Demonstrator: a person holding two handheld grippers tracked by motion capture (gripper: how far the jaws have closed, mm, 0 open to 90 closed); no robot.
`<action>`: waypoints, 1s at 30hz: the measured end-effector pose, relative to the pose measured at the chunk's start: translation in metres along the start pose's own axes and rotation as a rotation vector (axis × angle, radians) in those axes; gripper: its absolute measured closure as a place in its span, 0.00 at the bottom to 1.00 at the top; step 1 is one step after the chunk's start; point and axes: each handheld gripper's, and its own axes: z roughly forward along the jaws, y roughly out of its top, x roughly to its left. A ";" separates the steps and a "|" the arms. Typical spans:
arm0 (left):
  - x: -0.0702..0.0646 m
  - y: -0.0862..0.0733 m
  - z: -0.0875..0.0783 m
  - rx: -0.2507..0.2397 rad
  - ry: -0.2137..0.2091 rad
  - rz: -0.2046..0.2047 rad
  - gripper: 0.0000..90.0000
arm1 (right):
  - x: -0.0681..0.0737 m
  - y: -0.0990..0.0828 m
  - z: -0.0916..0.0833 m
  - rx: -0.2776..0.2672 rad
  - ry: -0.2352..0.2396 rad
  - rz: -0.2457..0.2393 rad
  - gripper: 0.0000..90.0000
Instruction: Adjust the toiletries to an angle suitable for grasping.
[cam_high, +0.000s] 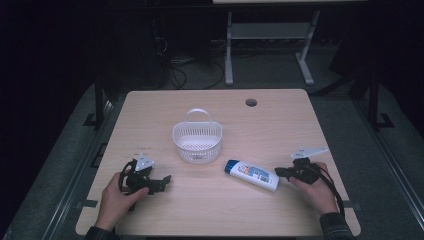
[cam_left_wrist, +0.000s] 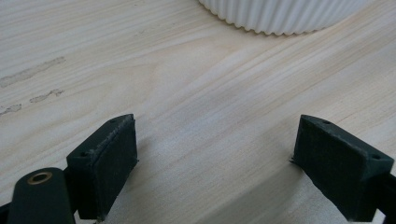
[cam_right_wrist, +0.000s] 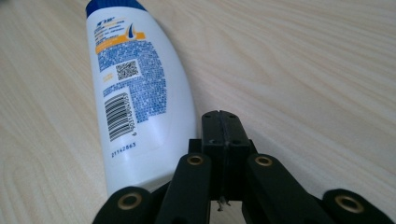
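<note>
Near the middle of the table (cam_high: 280, 125), a white ribbed basket (cam_high: 197, 142) with handle raised, apparently holding nothing, though the dim high view leaves that unsure. Toward the near right corner, a white shampoo bottle (cam_high: 252, 174) lying flat, blue cap pointing at the basket; on its back label (cam_right_wrist: 128, 88) a barcode, a QR code and "21142863", the small blue print unreadable. Left gripper (cam_left_wrist: 215, 154) low over the near left area, jaws spread wide. Right gripper (cam_right_wrist: 222, 126) just beside the bottle's base, jaws pressed together on nothing.
</note>
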 end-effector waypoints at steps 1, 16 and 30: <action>0.000 0.000 0.000 0.000 0.000 0.000 0.14 | 0.001 0.000 0.000 0.003 0.001 -0.005 1.00; 0.000 0.000 0.000 0.000 0.000 0.000 0.14 | 0.016 -0.007 -0.007 0.024 0.010 -0.015 1.00; 0.000 0.000 0.000 -0.001 0.000 -0.001 0.14 | 0.032 -0.013 -0.007 0.043 0.026 -0.041 1.00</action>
